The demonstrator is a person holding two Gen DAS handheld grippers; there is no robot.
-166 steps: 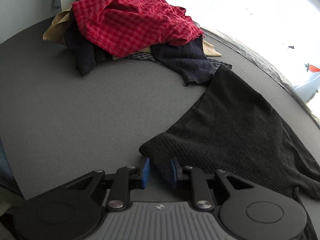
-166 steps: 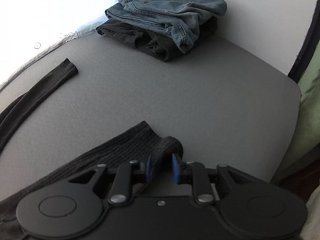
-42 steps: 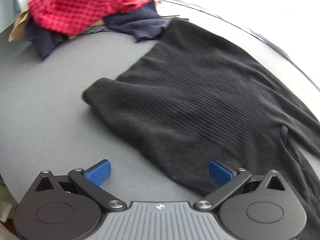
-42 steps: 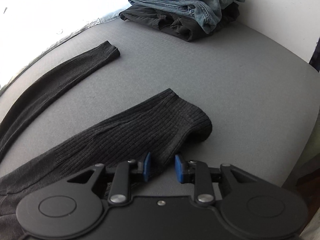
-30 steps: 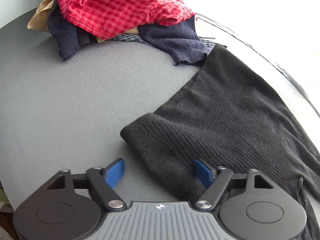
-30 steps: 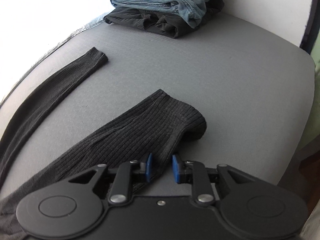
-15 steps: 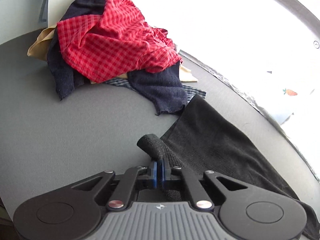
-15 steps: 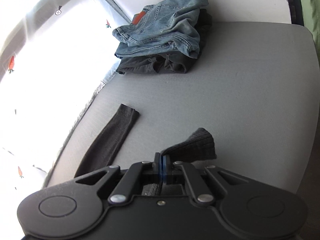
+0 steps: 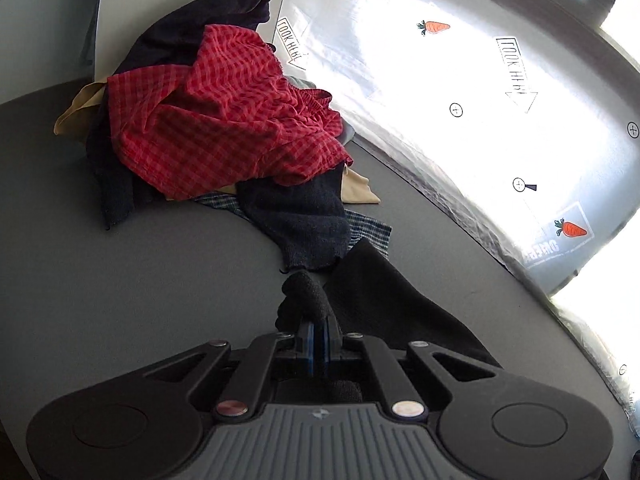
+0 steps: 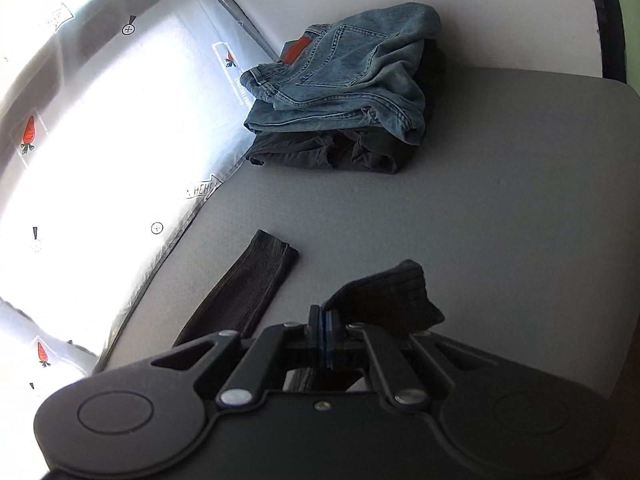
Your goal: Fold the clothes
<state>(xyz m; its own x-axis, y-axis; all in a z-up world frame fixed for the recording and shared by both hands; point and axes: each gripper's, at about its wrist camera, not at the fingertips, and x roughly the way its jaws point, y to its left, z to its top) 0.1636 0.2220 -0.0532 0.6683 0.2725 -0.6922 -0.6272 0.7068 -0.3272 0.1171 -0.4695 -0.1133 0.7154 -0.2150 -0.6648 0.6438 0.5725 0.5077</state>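
Strong daylight pours through the translucent white plastic sheet printed with carrots (image 9: pixel 460 92) (image 10: pixel 88 128), blown out to pure white at its centre in both views. Away from that sheet, the matte grey table surface (image 9: pixel 132 280) (image 10: pixel 500 232) dims evenly, with soft shadows. Fisheye curvature bends the sheet's lower edge; corners vignette black. Focus stays sharp.

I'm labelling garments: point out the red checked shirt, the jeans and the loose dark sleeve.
Red checked shirt (image 9: pixel 224 120), left wrist view, middle of its crumpled top.
Jeans (image 10: pixel 352 76), right wrist view, back pocket panel.
Sleeve (image 10: pixel 256 280), right wrist view, near its cuff.
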